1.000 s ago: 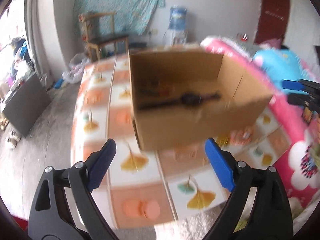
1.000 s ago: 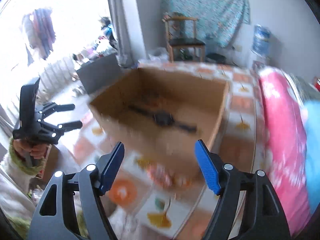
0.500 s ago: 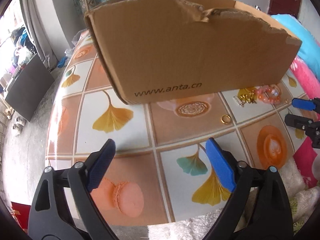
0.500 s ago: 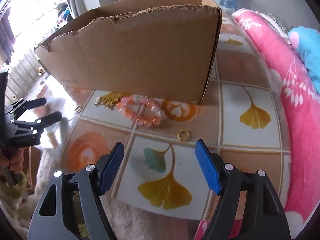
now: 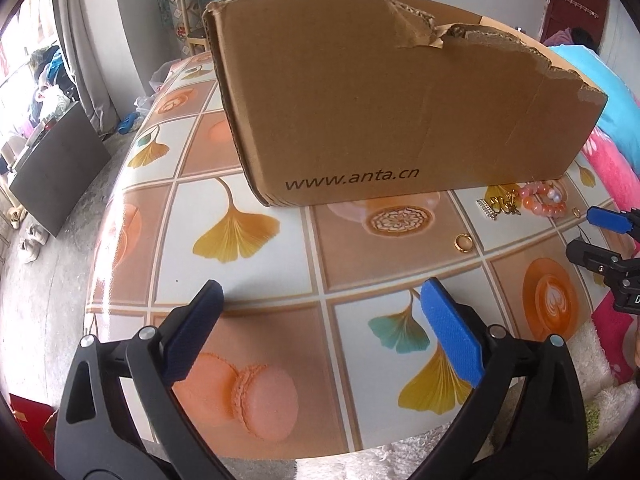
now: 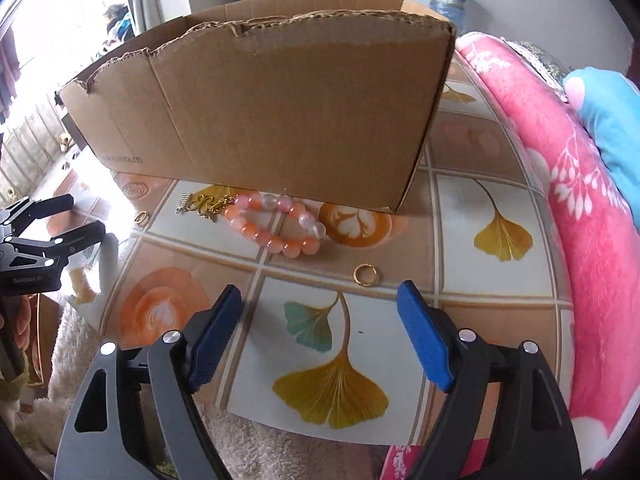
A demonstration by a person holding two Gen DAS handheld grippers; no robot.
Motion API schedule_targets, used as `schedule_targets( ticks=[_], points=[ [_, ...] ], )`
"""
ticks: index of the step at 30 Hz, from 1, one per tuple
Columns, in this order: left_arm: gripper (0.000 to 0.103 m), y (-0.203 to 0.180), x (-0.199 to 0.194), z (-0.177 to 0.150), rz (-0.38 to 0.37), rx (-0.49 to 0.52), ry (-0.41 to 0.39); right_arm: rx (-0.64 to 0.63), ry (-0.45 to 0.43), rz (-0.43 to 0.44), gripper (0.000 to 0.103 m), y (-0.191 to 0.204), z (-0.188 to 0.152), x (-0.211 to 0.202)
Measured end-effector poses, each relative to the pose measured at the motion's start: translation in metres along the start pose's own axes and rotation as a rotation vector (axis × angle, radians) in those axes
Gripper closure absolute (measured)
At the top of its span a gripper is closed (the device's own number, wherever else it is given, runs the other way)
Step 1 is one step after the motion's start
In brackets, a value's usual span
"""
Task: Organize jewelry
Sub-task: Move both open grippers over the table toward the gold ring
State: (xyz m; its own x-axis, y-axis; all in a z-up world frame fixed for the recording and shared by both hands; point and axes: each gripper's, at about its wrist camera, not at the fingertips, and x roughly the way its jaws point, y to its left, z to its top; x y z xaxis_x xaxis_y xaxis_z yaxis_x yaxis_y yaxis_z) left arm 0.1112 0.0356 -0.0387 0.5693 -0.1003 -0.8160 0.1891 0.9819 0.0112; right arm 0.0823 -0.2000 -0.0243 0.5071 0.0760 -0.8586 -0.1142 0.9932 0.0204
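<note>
Jewelry lay loose on the tiled tabletop [image 6: 460, 240] in front of the cardboard box [image 6: 280, 112].

A bead bracelet [image 6: 276, 226] rested just beside the box's base, a gold chain piece [image 6: 204, 205] touching its left end, one gold ring [image 6: 365, 274] nearer the right gripper [image 6: 320, 310], another ring [image 5: 464, 243] further left. Both the right and the left gripper [image 5: 320, 300] had just been opening, jaws spread with nothing between them.
</note>
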Motion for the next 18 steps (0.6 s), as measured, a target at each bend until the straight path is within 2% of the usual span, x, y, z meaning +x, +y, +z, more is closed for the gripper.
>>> schedule_targets(
  ticks=[2,7,18],
  points=[
    [0.007,0.0020,0.0023,0.0006,0.000,-0.004,-0.001,-0.008,-0.003,-0.004,0.015,0.0021,-0.0015,0.0010],
    [0.007,0.0051,0.0043,0.0002,0.005,-0.012,-0.006,-0.014,0.003,-0.006,0.007,0.0078,-0.0069,0.0021],
    [0.007,0.0039,0.0018,-0.0034,0.011,-0.020,-0.006,-0.002,0.003,-0.002,0.006,0.0037,-0.0051,0.0035]
  ],
)
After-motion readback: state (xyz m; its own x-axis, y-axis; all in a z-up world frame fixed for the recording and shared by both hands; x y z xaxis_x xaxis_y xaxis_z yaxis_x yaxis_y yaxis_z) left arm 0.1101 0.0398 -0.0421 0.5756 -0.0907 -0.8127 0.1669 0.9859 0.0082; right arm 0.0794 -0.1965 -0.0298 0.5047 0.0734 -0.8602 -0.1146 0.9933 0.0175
